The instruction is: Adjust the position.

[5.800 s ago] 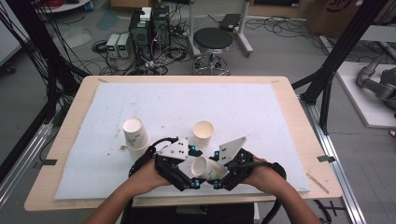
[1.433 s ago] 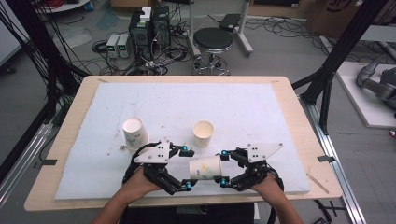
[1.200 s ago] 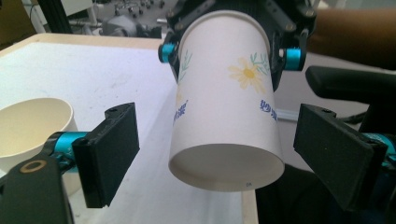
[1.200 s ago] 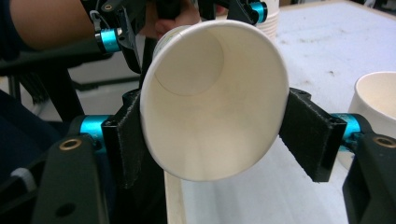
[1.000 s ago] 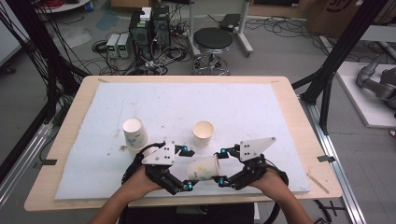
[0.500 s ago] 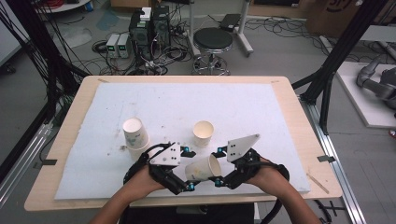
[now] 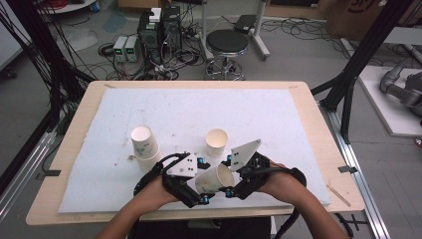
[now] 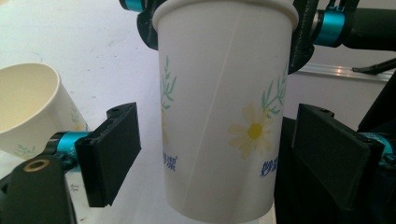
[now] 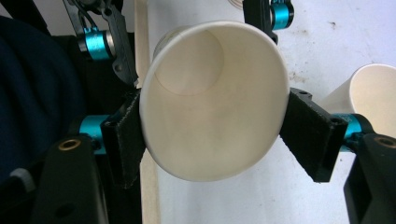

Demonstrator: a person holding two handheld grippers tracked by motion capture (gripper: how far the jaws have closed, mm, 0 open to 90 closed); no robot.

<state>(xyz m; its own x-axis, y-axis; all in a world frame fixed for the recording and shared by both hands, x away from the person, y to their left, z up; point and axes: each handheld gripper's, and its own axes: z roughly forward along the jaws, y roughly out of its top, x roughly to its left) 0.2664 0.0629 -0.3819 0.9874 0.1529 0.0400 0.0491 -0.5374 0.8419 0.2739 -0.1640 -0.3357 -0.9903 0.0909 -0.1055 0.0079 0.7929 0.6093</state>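
**Inspector:** Holding the paper cup [image 7: 215,178] by its rim end, your right gripper [image 7: 228,175] has both black pads pressed against the cup's sides; the mouth is squeezed slightly oval in the right gripper view [image 9: 212,100]. Confirm the grip.

**Operator:** Confirmed. And my left?

**Inspector:** Your left gripper [image 7: 201,180] has its jaws standing wide to either side of the same cup [image 8: 219,107]. On the left side a clear gap shows between pad and cup wall. The other pad sits close to the wall, and I cannot tell whether it touches. I record that gripper as apart from the cup, not clamped.

**Operator:** Where is the cup itself?

**Inspector:** You have it lifted off the white mat [image 7: 199,107], lying on its side between your two grippers near the table's front edge, its mouth turned toward your right hand. It carries a daisy print and blue lettering.

**Operator:** Anything else on the mat?

**Inspector:** A short stack of paper cups [image 7: 144,147] stands upright just left of your left gripper, and a single upright paper cup [image 7: 217,142] stands just beyond the grippers. Both are apart from the held cup.
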